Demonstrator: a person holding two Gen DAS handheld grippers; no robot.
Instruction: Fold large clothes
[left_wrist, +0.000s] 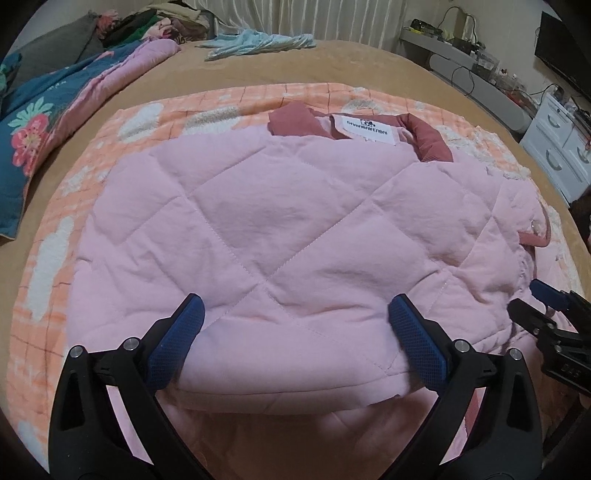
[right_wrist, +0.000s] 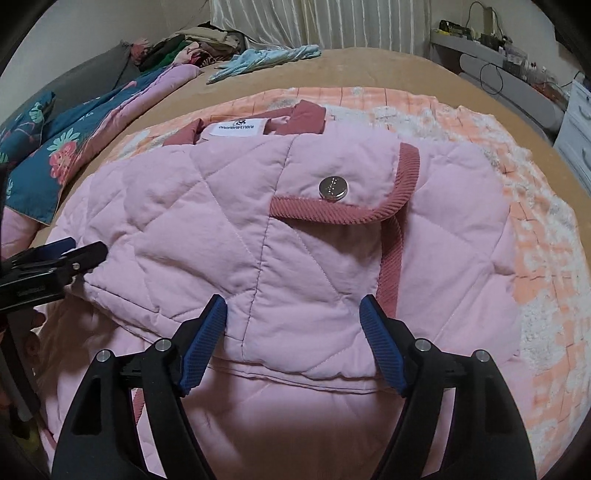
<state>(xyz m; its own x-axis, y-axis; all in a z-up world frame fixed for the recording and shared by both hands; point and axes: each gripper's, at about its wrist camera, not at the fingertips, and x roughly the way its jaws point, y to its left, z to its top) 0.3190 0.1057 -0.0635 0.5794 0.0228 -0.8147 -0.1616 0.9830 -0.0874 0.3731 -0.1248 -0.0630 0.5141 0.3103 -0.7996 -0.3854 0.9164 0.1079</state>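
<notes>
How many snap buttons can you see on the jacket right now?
1. A silver snap sits on the pocket flap of the pink jacket, right wrist view. More may be hidden under the folds.

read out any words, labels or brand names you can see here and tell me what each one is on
"DAMABAIFENBAI", roughly; the letters are small, so the spelling is uncertain: printed on the white neck label inside the collar of the pink quilted jacket.
Small logo above that word: too small to read.
Marks on the silver snap button on the pocket flap: too blurred to read.
</notes>
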